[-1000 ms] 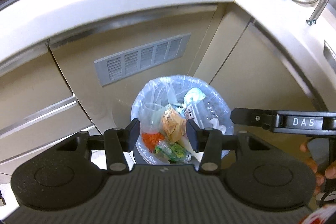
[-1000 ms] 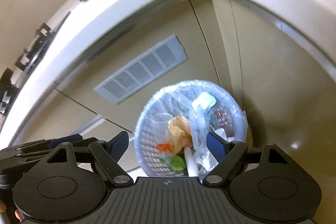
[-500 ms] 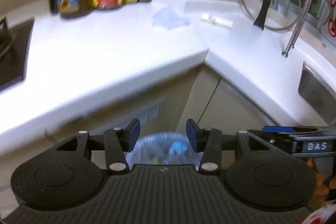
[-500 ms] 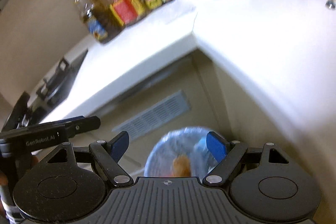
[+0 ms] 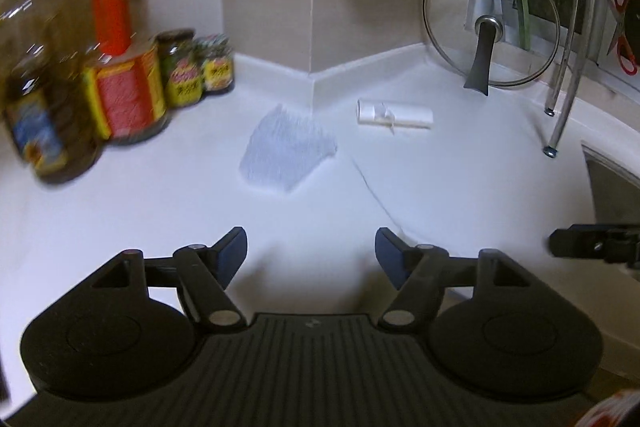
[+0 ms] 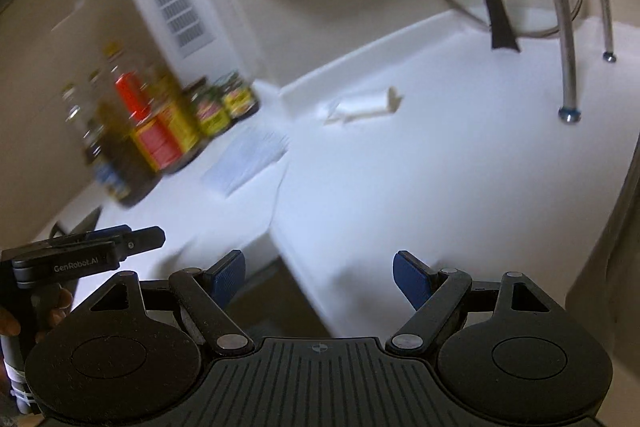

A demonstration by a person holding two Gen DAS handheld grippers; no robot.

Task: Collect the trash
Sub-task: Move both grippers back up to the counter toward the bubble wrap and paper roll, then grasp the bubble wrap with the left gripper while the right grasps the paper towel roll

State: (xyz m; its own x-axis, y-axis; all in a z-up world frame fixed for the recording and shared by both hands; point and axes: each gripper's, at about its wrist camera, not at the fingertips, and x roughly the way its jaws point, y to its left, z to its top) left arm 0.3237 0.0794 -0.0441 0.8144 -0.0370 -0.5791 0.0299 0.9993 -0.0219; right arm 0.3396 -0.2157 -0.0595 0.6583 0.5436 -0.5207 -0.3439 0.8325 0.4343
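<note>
Hovering over countertop (image 5: 460, 179), fingers (image 5: 234, 251) apart

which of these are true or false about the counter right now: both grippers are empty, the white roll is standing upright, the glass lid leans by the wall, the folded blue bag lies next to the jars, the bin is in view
1. Both grippers are empty. True: the left gripper and the right gripper stand open with nothing between the fingers; the left one's jaws have just been opening.
2. The white roll stands upright. False: it lies on its side on the counter.
3. The glass lid leans by the wall. True.
4. The folded blue bag lies next to the jars. False: it lies apart from them, on bare counter.
5. The bin is in view. False: neither wrist view shows it.
</note>
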